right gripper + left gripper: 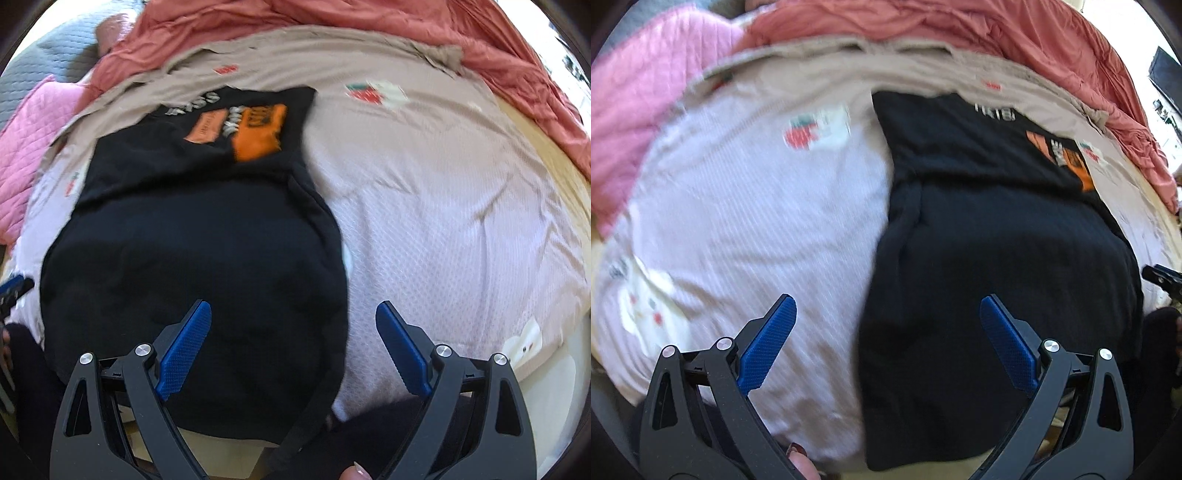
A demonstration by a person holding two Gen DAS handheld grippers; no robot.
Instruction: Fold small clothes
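A black T-shirt (997, 240) with an orange and white print lies folded lengthwise on a pale pink bedsheet; in the right wrist view the black T-shirt (192, 240) fills the left half. My left gripper (886, 314) hovers open above the shirt's left edge, one finger over the sheet and one over the shirt, holding nothing. My right gripper (293, 321) is open too, above the shirt's right edge near its bottom end, and is empty. The tip of the right gripper (1160, 275) shows at the right edge of the left wrist view, and the left gripper's tip (14, 286) at the left edge of the right wrist view.
The bedsheet (443, 221) has strawberry prints (364, 91). A rumpled salmon blanket (960, 26) lies along the far side, and a pink quilted cover (639, 110) at the far left. A fingertip (354, 472) shows at the bottom edge.
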